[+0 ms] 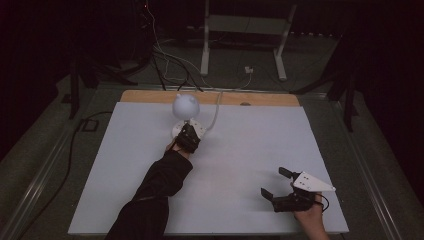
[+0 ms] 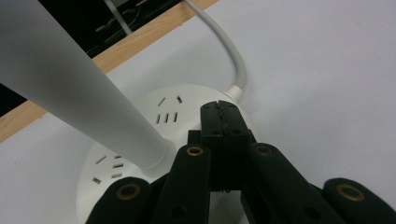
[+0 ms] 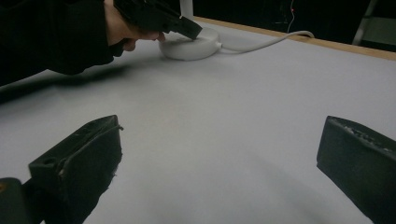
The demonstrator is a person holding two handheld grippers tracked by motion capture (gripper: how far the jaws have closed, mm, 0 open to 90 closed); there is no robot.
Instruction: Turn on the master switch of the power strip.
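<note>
Near the far edge, left of centre: I had the left gripper (image 1: 188, 138) with jaws pressed together on nothing, tips down on the round socket base (image 2: 187, 105) beside the lamp stem (image 2: 70, 88).
Step in hand: likely pressing a switch; I judged a straight, gentle push best, clear of the stem.
Near right corner: the right gripper (image 1: 276, 182) rested on the white board (image 1: 240, 165), jaws wide, holding nothing.
</note>
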